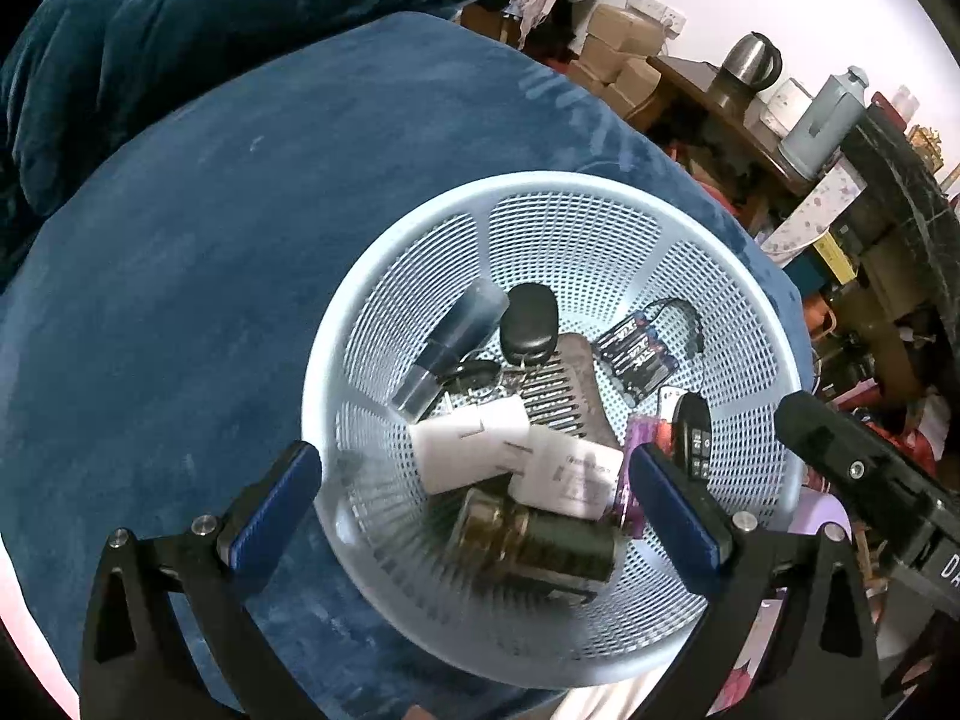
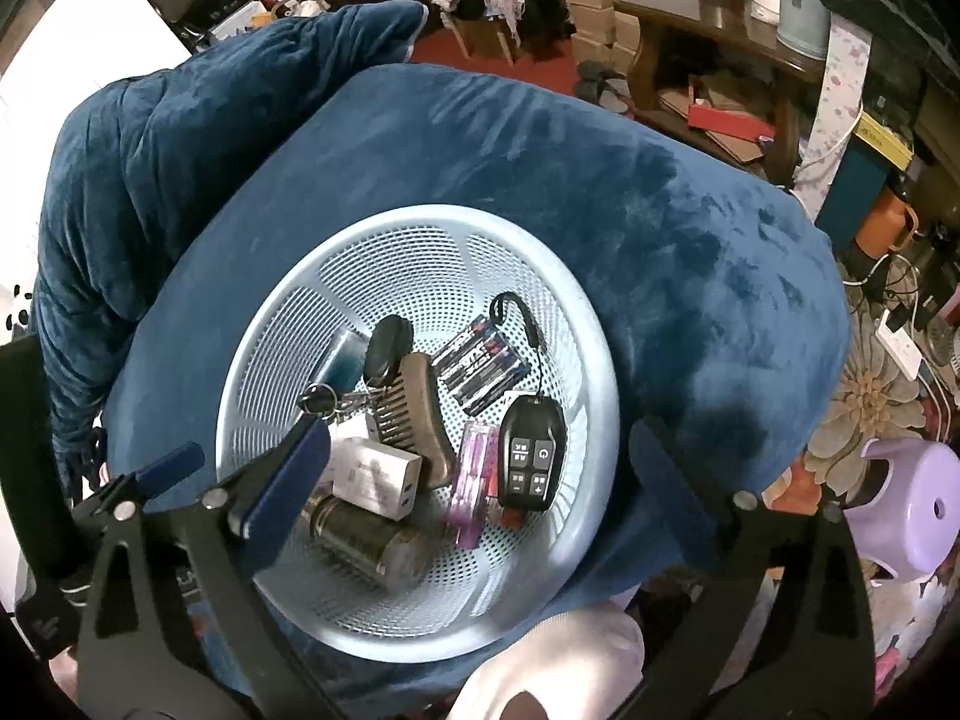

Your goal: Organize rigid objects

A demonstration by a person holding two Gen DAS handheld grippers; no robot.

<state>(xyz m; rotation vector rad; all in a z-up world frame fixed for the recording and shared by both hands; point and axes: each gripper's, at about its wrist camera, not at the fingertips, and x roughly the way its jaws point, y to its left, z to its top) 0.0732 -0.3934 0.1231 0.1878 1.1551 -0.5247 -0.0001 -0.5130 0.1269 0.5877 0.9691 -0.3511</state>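
A light blue perforated basket [image 1: 600, 177] [image 2: 606, 396] stands on a blue plush cover [image 1: 210, 270]. It holds a dark jar [image 1: 534, 540] [image 2: 366, 534] on its side, two white chargers [image 1: 474, 438] [image 2: 372, 474], a brown comb [image 1: 570, 384] [image 2: 414, 414], a battery pack [image 1: 639, 357] [image 2: 480, 369], a black remote [image 1: 693, 426] [image 2: 531, 450], a purple case [image 2: 471, 480], an oval black fob [image 1: 528, 324] and a grey tube [image 1: 456, 348]. My left gripper [image 1: 474, 468] hangs open over the chargers and jar. My right gripper [image 2: 480, 444] is open above the comb and remote. Neither holds anything.
A bunched blue blanket [image 1: 180, 30] lies behind the cover. A wooden table with a kettle [image 1: 750, 60] and stacked cardboard boxes [image 2: 600, 0] stand at the back right. A purple stool [image 2: 906, 498] sits on the floor at the right. A person's pale-clothed knee [image 2: 558, 660] is below the basket.
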